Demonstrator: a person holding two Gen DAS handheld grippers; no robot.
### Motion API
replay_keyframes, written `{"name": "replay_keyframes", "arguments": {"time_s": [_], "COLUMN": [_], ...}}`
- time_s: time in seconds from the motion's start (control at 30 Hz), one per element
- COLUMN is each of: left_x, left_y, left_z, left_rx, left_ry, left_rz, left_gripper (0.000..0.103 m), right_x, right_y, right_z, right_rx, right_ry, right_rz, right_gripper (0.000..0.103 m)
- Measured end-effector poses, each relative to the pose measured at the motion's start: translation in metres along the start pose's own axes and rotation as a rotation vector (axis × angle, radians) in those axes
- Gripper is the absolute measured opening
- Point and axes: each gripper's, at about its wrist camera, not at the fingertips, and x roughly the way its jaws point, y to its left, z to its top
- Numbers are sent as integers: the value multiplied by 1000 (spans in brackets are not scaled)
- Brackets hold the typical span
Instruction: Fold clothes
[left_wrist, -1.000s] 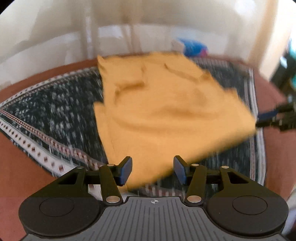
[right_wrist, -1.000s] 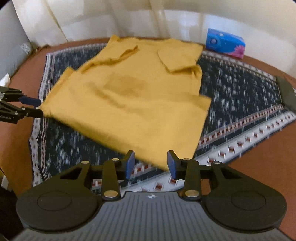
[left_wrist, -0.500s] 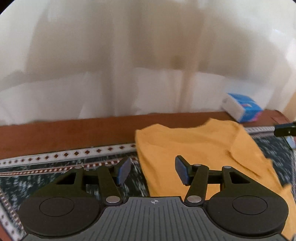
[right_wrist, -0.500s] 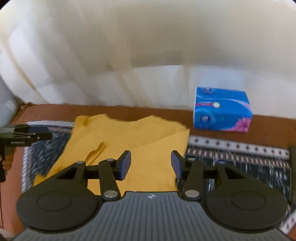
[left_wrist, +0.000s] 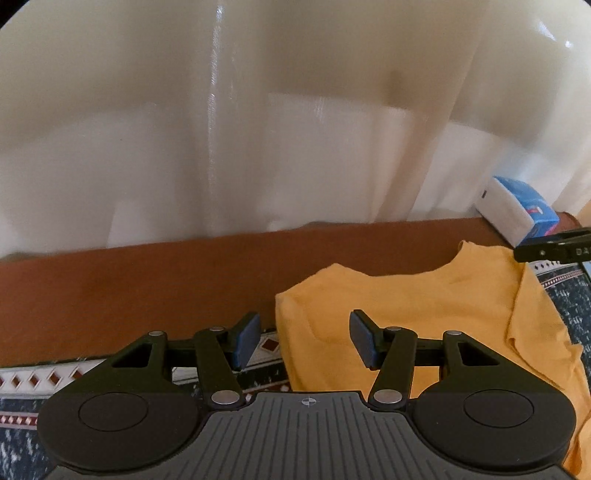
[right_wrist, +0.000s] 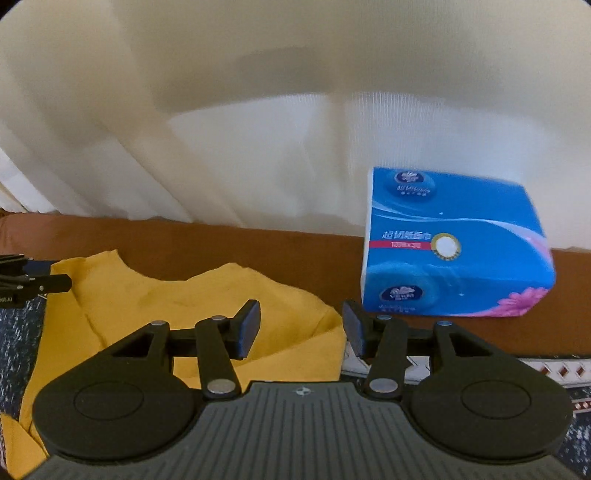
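Both claws, left (left_wrist: 303, 341) and right (right_wrist: 301, 330), gape empty over brown table (left_wrist: 147, 288), white curtain (left_wrist: 221, 129) behind.

One mustard-yellow cotton garment (left_wrist: 424, 306) lies at the six o'clock part of both views. One dark blue patterned cloth with a white diamond border (left_wrist: 48, 373) lies under it. One brown table (left_wrist: 129, 288) carries them. One blue plastic pack of tissues (right_wrist: 454, 243) stands at three o'clock in the right wrist view. One sheer cream curtain (left_wrist: 258, 110) fills twelve o'clock. Two black two-finger grippers are counted, the left gripper (left_wrist: 303, 341) and the right gripper (right_wrist: 301, 328), each with two blue-padded jaws.
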Motion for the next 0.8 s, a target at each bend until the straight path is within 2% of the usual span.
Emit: {"name": "replay_keyframes", "arguments": {"time_s": [0.2,0.27,0.3,0.33,0.37,0.5,0.6,0.8], "left_x": [17,22,22,21,19,4,-17,-82], "left_y": [3,4,4,5,7,12,11,-1], "left_z": [3,2,2,2,2,6,10,6], "left_rx": [19,22,27,26,13,-21,-42,-34], "left_ry": [31,41,38,34,29,3,-35,-134], "left_rz": [-30,-43,-42,-41,-50,-76,-96,-137], "left_gripper": [63,46,22,7,4,2,2,2], "right_x": [25,29,30,30,30,15,-5,-71], "right_y": [-10,-9,-10,-11,-12,-14,-18,-16], "right_z": [8,7,8,9,11,13,14,6], "right_rx": [1,-11,-9,0,9,37,87,105], "right_ry": [33,48,57,69,80,44,2,-92], "right_rz": [26,35,46,64,82,108,160,268], "right_gripper": [54,53,47,18,8,8,8,8]}}
